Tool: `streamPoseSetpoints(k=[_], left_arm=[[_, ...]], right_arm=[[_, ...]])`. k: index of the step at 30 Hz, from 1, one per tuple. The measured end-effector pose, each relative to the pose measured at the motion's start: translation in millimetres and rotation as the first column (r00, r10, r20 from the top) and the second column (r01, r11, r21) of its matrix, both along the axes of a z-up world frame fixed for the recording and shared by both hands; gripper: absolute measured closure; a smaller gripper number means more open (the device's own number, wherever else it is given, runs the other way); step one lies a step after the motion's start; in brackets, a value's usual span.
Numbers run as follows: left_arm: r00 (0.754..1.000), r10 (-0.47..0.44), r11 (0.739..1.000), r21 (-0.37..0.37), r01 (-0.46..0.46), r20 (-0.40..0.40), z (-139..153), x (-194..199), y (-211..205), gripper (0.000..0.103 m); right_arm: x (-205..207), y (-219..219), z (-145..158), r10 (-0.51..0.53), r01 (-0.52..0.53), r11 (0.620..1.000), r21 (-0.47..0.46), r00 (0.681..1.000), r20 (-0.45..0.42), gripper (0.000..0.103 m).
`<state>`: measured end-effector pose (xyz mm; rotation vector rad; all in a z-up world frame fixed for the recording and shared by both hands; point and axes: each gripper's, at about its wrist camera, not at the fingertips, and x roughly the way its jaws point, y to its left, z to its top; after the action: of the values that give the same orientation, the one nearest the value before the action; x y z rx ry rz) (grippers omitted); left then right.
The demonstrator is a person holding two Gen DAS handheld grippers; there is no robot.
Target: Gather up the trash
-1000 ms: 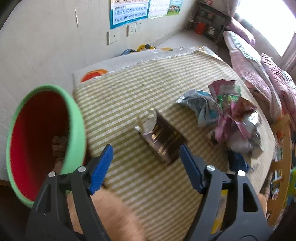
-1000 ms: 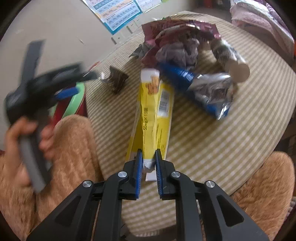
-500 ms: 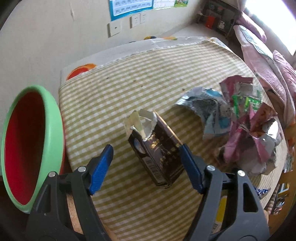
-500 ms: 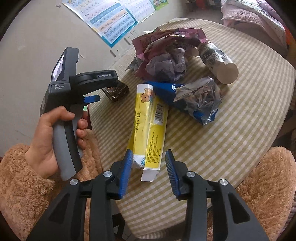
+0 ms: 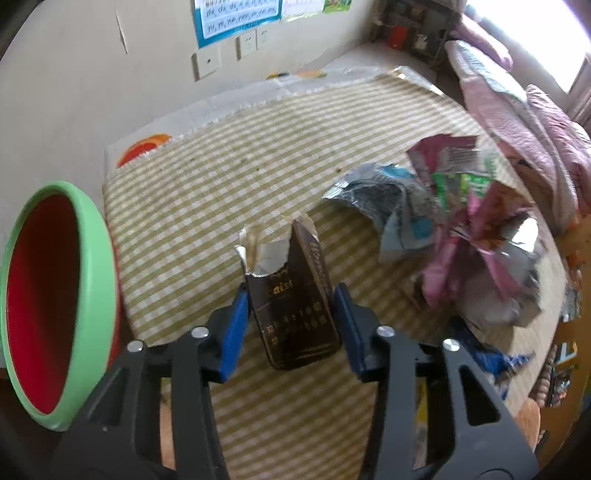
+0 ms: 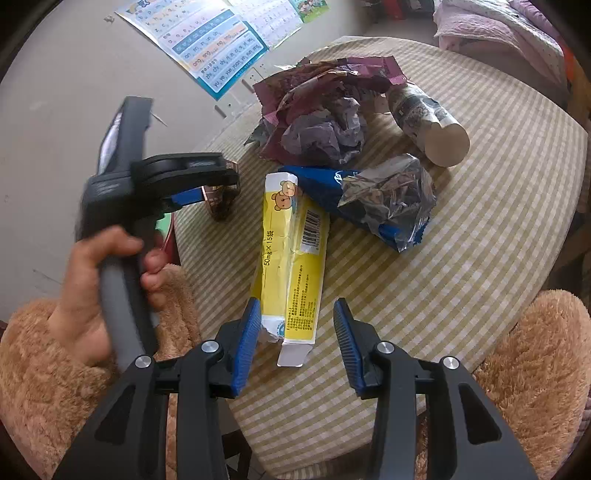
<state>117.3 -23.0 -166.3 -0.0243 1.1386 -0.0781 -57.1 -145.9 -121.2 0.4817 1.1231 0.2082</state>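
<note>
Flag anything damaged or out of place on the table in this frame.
The brown box between the left tongs has a ragged, torn-open top. The yellow box ahead of the open right tongs is creased, with an end flap hanging open. The rest is crumpled wrappers.

Beige wall (image 5: 92,92), cracked plaster, white sockets (image 5: 247,46), blue pinyin chart (image 6: 207,44) pinned above. Round bench under green-and-white check cloth (image 5: 207,177). Bed with pink quilt (image 5: 517,110) along the far side. Cluttered low shelf (image 5: 410,29) in the corner. Strong daylight from window (image 5: 561,40).
</note>
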Motion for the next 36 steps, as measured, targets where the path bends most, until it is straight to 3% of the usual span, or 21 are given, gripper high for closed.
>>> streamPoseSetpoints(k=[4, 6, 8, 15, 23, 25, 27, 29, 36], left_arm=[[0.998, -0.030, 0.999, -0.025, 0.031, 0.052, 20, -21, 8, 0.061], [0.997, -0.043, 0.998, -0.050, 0.047, 0.069, 31, -34, 12, 0.061], [0.995, -0.053, 0.996, -0.072, 0.059, 0.085, 40, -43, 14, 0.061], [0.979, -0.097, 0.991, -0.072, 0.111, 0.182, 77, -77, 20, 0.060], [0.968, -0.103, 0.991, -0.057, 0.119, 0.229, 86, -85, 30, 0.060], [0.971, -0.100, 0.990, -0.070, 0.118, 0.217, 83, -85, 33, 0.060], [0.972, -0.101, 0.990, -0.072, 0.119, 0.210, 79, -86, 34, 0.060], [0.974, -0.097, 0.991, -0.072, 0.114, 0.206, 76, -85, 38, 0.060], [0.976, -0.050, 0.994, -0.080, 0.068, 0.212, 76, -83, 57, 0.060]], right_arm=[[12, 4, 4, -0.003, 0.003, 1.000, -0.013, 1.000, 0.011, 0.060], [24, 6, 5, -0.007, 0.008, 1.000, -0.012, 1.000, 0.015, 0.048], [35, 8, 4, -0.010, 0.010, 1.000, -0.011, 1.000, 0.012, 0.043], [68, 17, -10, -0.027, 0.027, 1.000, -0.003, 0.999, -0.044, 0.038], [79, 34, -25, -0.014, 0.008, 0.998, -0.055, 0.994, -0.106, 0.035], [78, 38, -25, 0.001, -0.009, 0.997, -0.080, 0.995, -0.103, 0.040], [80, 42, -28, 0.015, -0.024, 0.997, -0.077, 0.993, -0.120, 0.060], [79, 42, -25, 0.009, -0.016, 0.998, -0.066, 0.994, -0.108, 0.068], [74, 49, 6, 0.027, -0.029, 0.998, -0.047, 0.999, -0.034, 0.072]])
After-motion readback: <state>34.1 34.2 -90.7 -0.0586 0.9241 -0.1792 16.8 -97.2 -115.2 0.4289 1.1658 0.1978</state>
